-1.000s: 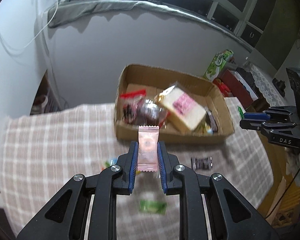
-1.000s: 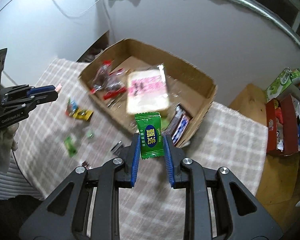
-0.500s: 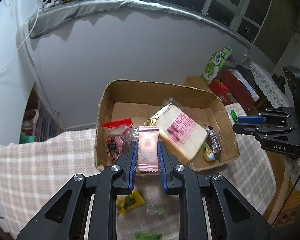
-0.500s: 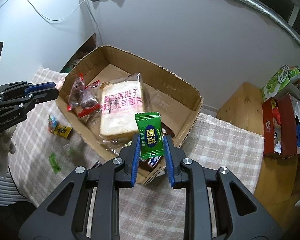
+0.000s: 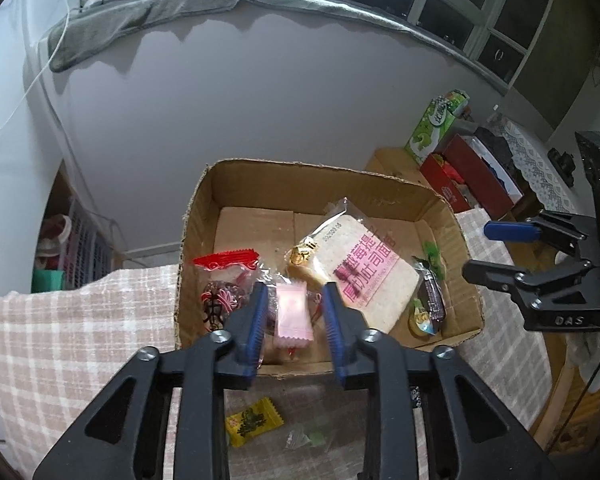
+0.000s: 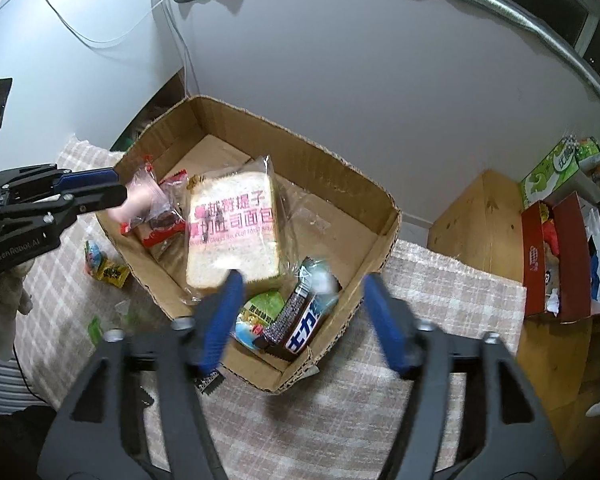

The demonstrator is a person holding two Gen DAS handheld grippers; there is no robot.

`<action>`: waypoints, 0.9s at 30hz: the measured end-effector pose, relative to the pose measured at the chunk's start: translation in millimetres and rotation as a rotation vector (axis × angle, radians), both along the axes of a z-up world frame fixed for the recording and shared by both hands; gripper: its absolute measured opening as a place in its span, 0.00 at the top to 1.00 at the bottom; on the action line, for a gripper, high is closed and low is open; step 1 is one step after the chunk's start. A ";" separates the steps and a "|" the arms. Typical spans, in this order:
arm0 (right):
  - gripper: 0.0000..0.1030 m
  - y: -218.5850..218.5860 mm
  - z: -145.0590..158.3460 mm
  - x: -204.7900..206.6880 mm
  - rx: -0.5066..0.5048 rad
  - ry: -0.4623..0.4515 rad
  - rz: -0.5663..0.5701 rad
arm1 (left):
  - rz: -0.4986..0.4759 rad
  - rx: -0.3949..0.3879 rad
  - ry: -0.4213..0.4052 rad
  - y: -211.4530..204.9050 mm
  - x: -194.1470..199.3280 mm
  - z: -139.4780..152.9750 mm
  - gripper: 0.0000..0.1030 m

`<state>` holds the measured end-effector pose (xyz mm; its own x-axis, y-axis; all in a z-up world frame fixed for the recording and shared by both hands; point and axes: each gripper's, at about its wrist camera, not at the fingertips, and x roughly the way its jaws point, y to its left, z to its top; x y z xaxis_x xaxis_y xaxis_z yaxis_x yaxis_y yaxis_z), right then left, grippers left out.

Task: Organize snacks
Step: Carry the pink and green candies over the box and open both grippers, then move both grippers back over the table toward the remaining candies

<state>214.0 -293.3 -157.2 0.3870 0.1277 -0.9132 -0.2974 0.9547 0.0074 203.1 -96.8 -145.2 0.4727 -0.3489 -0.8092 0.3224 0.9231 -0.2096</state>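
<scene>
The left claw (image 5: pixel 294 320) hangs over the near left end of the open brown cardboard box (image 5: pixel 204 216), its jaws opening; the small pale pink snack packet (image 5: pixel 292 316) sits blurred in the gap between the blue pads, which no longer press on it, so it reads as released above the box. The right claw (image 6: pixel 300 320) is over the near right corner of the same box (image 6: pixel 380 220), its jaws opening wide with nothing between them; below it lie a dark chocolate bar wrapper with white lettering (image 6: pixel 300 320) and a round green-topped snack (image 6: pixel 260 308). Inside the box a clear-wrapped slice of toast bread with pink print (image 5: pixel 360 272) lies in the middle, beside a red-topped clear bag of dark sweets (image 5: pixel 224 276). The box stands on a counter covered with a beige checked cloth (image 5: pixel 80 320), where a yellow sweet wrapper (image 5: pixel 254 422) lies near the box's front wall
</scene>
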 end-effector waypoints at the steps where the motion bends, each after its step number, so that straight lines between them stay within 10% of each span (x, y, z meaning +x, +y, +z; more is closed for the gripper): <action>1: 0.31 0.1 0.5 0.5 0.001 -0.001 0.001 | 0.004 -0.001 0.001 1.0 0.2 -0.2 0.73; 27: 0.22 -0.8 9.1 -35.1 0.036 0.015 -0.031 | 0.072 -0.038 0.013 42.4 -37.6 4.8 0.73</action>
